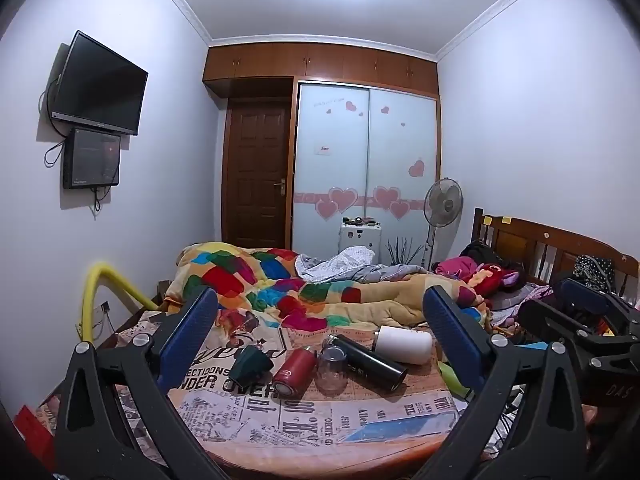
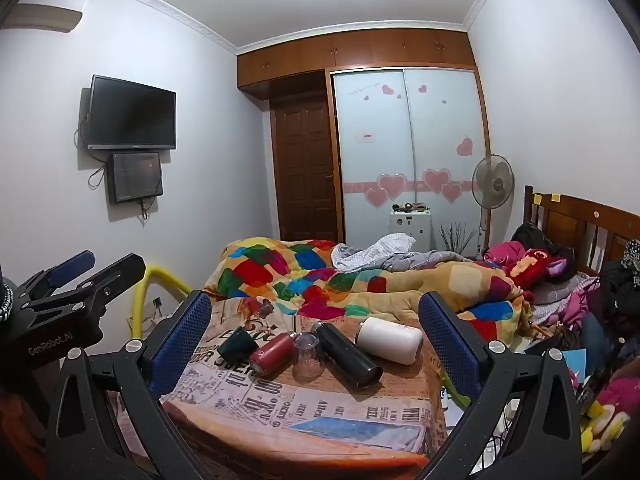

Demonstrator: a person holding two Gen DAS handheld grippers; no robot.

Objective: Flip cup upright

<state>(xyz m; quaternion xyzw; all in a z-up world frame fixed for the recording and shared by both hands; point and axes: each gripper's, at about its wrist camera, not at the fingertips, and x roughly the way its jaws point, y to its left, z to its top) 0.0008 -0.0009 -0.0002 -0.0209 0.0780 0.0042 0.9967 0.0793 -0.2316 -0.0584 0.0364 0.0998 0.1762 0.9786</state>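
Note:
Several drinking vessels lie in a row on a newspaper-print cloth [image 1: 304, 412] [image 2: 320, 404]. From left: a dark green cup [image 1: 249, 364] [image 2: 237, 345] on its side, a red bottle [image 1: 290, 372] [image 2: 272, 354] on its side, a clear glass cup [image 1: 331, 368] [image 2: 307, 356] standing mouth down, a black flask [image 1: 366, 362] [image 2: 348, 354] and a white bottle [image 1: 404, 345] [image 2: 390, 339] lying down. My left gripper [image 1: 320, 326] is open and empty, held back above the row. My right gripper [image 2: 316, 320] is open and empty too. Each gripper shows at the other view's edge [image 1: 580, 316] [image 2: 76, 276].
A crumpled multicoloured blanket [image 1: 320, 292] [image 2: 360, 280] lies just behind the row. Clothes and plush toys [image 2: 560, 276] pile at the right by a wooden headboard [image 1: 540, 244]. A yellow pipe [image 1: 108, 288] arcs at the left. A fan [image 2: 493, 184], wardrobe and door stand behind.

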